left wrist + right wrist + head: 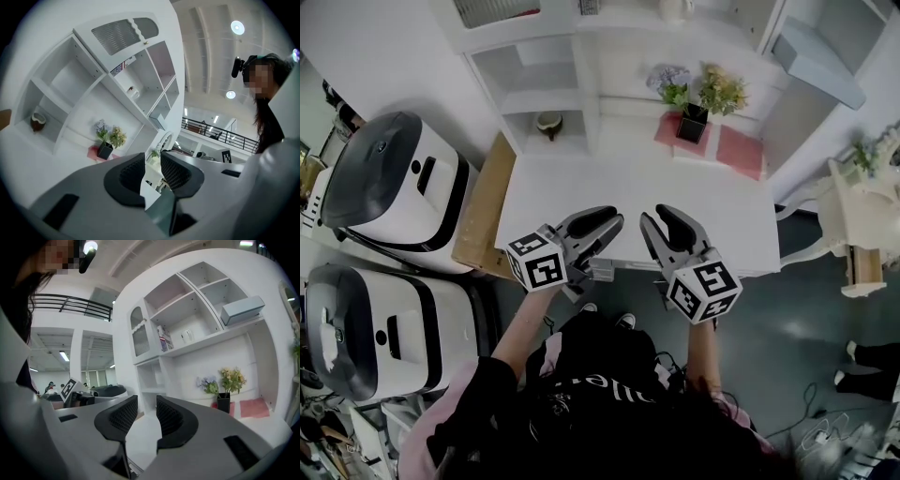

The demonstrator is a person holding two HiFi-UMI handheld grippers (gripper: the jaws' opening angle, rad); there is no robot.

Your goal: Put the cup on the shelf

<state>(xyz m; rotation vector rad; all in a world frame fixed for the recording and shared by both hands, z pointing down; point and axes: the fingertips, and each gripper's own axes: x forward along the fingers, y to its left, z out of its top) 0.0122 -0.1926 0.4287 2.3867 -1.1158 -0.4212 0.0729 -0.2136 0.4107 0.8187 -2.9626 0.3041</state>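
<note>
A small brown round cup (549,123) (37,122) stands in a low cubby of the white shelf unit (581,56) at the back of the white table (628,187). A white mug (133,92) (188,335) stands on a higher shelf. Both grippers hover over the table's near edge, well short of the shelf. My left gripper (612,221) (152,161) has its jaws a narrow gap apart, with nothing between them. My right gripper (662,218) (147,404) also shows a narrow gap and holds nothing.
A black pot of flowers (692,122) and a pink mat (739,150) sit at the table's back right. Two white machines (394,178) and a wooden board (483,206) stand left of the table. A white chair (853,216) is to the right.
</note>
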